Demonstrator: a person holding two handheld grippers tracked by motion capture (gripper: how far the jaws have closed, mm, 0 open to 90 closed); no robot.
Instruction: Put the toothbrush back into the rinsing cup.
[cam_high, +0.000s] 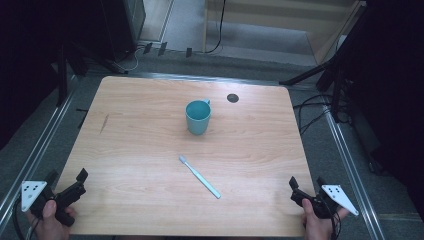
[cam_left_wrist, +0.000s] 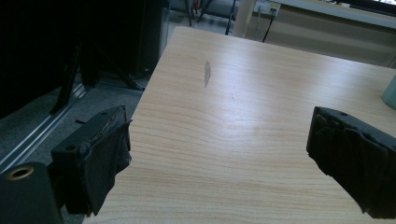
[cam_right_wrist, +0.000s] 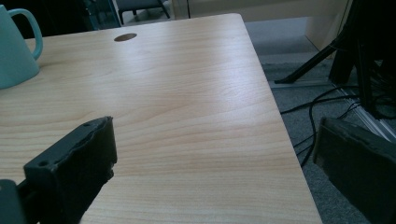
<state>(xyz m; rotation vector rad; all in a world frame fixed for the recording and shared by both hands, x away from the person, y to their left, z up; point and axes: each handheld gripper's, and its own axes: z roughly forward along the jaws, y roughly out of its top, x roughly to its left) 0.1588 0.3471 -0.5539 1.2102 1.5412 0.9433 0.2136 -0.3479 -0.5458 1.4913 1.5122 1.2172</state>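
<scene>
A teal mug (cam_high: 198, 116) stands upright near the middle of the wooden table (cam_high: 140, 130), its handle toward the far side. A pale teal toothbrush (cam_high: 199, 176) lies flat in front of it, bristle end nearest the mug. My left gripper (cam_high: 66, 178) rests at the table's near left corner, jaws wide apart and empty. At the near right corner my right gripper (cam_high: 306, 181) is open too, with nothing between its jaws. The right gripper view catches the mug (cam_right_wrist: 16, 46) at its upper left; the left gripper view shows a sliver of the mug (cam_left_wrist: 390, 91) at its right edge.
A round dark cable hole (cam_high: 232, 98) sits in the tabletop behind the mug. A dark scuff mark (cam_high: 104, 123) marks the left part of the table. Metal rails (cam_high: 350, 165) run along both sides, with cables and stand legs on the floor beyond.
</scene>
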